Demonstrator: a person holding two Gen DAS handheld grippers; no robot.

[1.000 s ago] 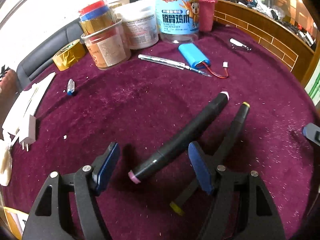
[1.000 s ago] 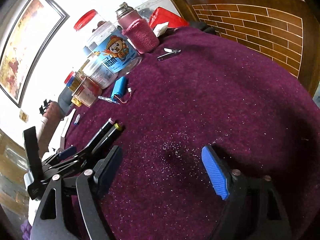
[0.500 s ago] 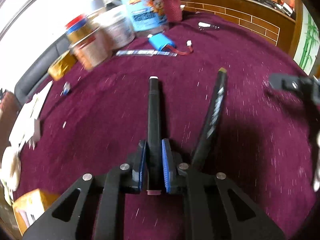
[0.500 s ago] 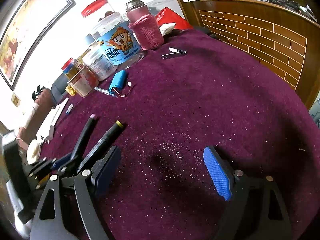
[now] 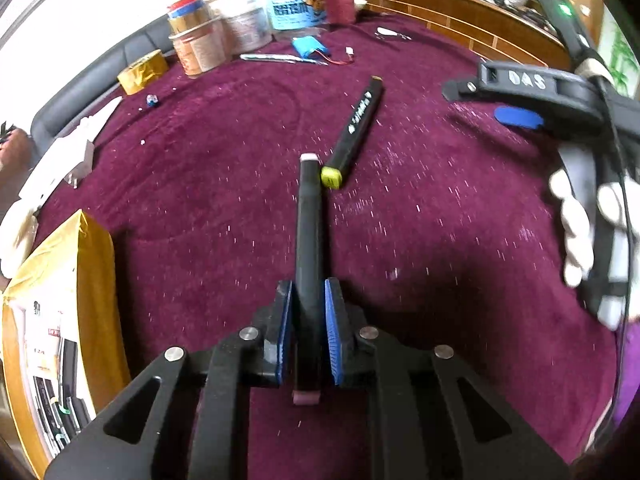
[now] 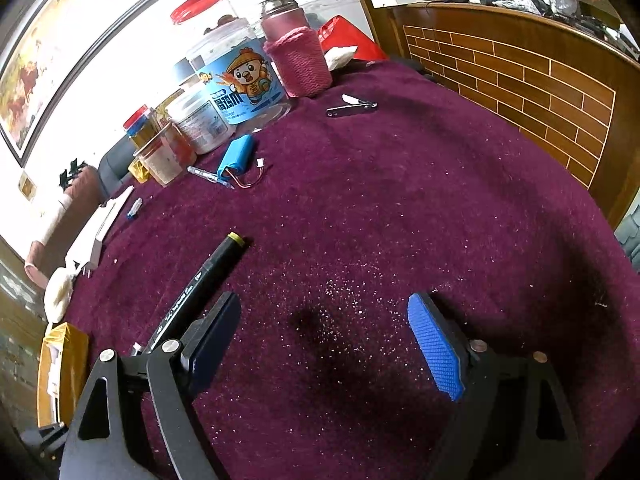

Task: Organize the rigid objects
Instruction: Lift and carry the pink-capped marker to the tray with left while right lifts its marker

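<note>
Two markers: pink-capped marker (image 5: 308, 236) clamped in left tongs (image 5: 307, 320); yellow-capped marker (image 5: 354, 132) on cloth; right tongs (image 6: 324, 344) wide, empty

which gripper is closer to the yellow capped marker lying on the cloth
Right. The right gripper is open with its left finger right beside the yellow-capped marker. The left gripper is shut on the pink-capped marker and sits farther back from it.

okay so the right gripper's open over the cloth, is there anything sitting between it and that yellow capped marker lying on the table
Nothing visible does. The right gripper is open and empty, and the yellow-capped marker lies on the purple cloth just beside its left finger, with only bare cloth between. The left gripper is apart, shut on the pink-capped marker.
</note>
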